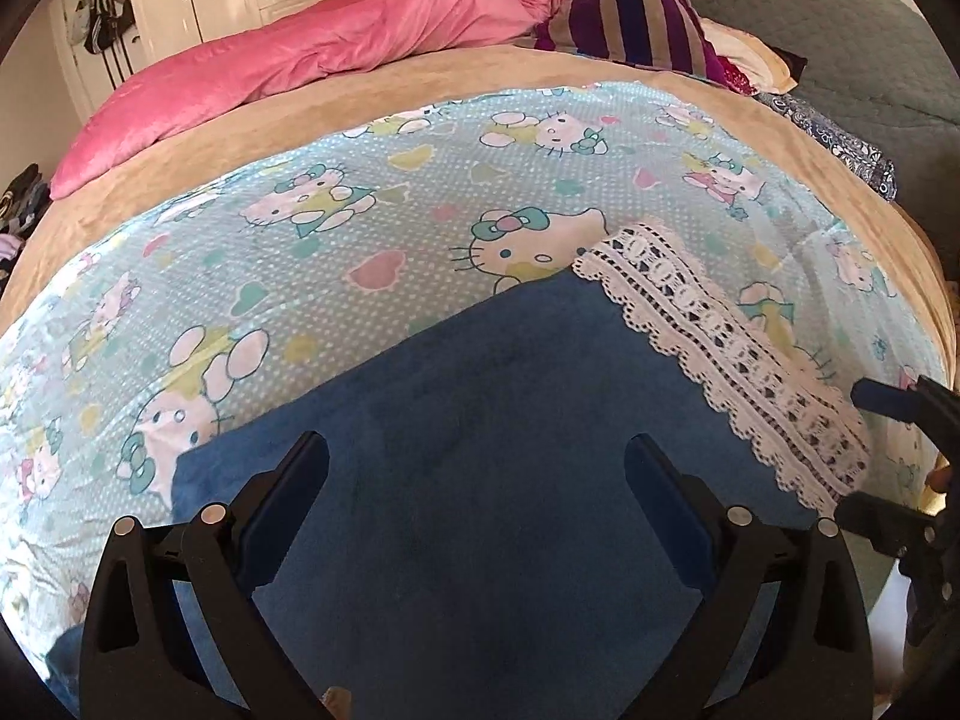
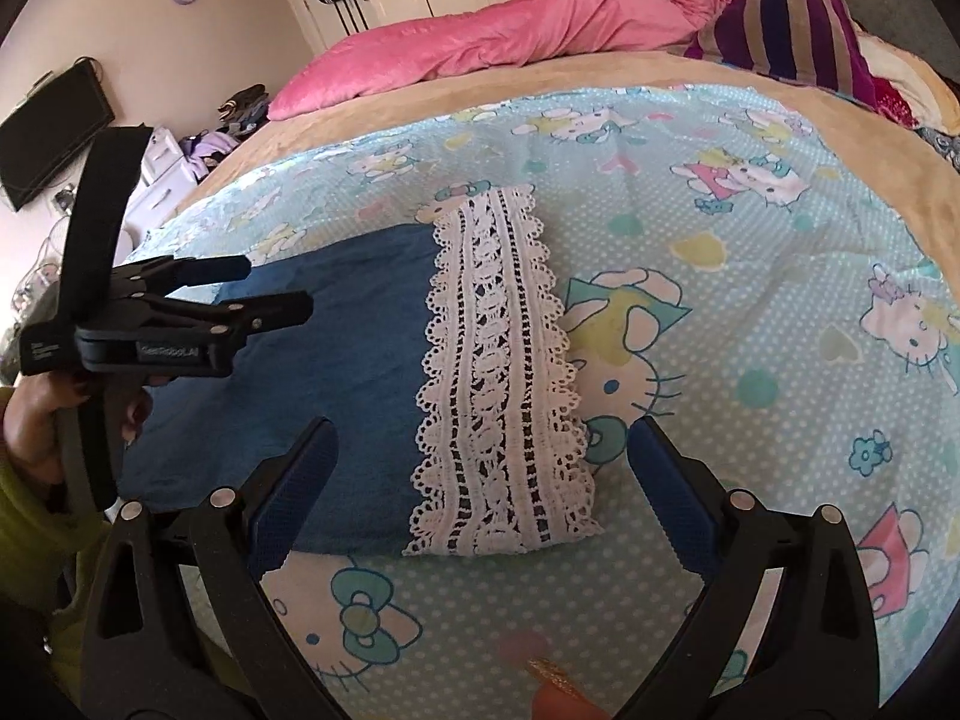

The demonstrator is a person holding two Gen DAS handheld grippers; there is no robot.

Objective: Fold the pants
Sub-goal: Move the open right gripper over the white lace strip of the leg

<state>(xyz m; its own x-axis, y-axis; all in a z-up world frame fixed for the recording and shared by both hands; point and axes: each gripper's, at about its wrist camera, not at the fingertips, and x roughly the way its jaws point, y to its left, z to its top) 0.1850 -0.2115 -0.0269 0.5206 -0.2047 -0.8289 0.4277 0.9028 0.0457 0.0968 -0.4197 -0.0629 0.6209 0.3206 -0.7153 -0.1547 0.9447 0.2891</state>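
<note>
Bed (image 2: 750, 276) with a cartoon-cat sheet carries the blue pants (image 2: 336, 372), folded, their lace hem (image 2: 498, 396) toward the striped pillow (image 2: 792, 24). Left gripper (image 1: 477, 468) hovers over the pants, fingers spread, the near edge cut off. Right gripper (image 2: 480, 450) is beside the hem, fingers also spread, holding nothing.

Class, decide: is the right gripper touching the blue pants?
Cannot tell. In the right wrist view the open right gripper frames the blue pants, but contact is unclear.

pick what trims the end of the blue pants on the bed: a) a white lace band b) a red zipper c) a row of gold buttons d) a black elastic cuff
a: in the right wrist view a white lace band runs along one end of the blue pants, which lie flat on the cartoon-cat sheet; no zipper, buttons or black cuff show.
</note>
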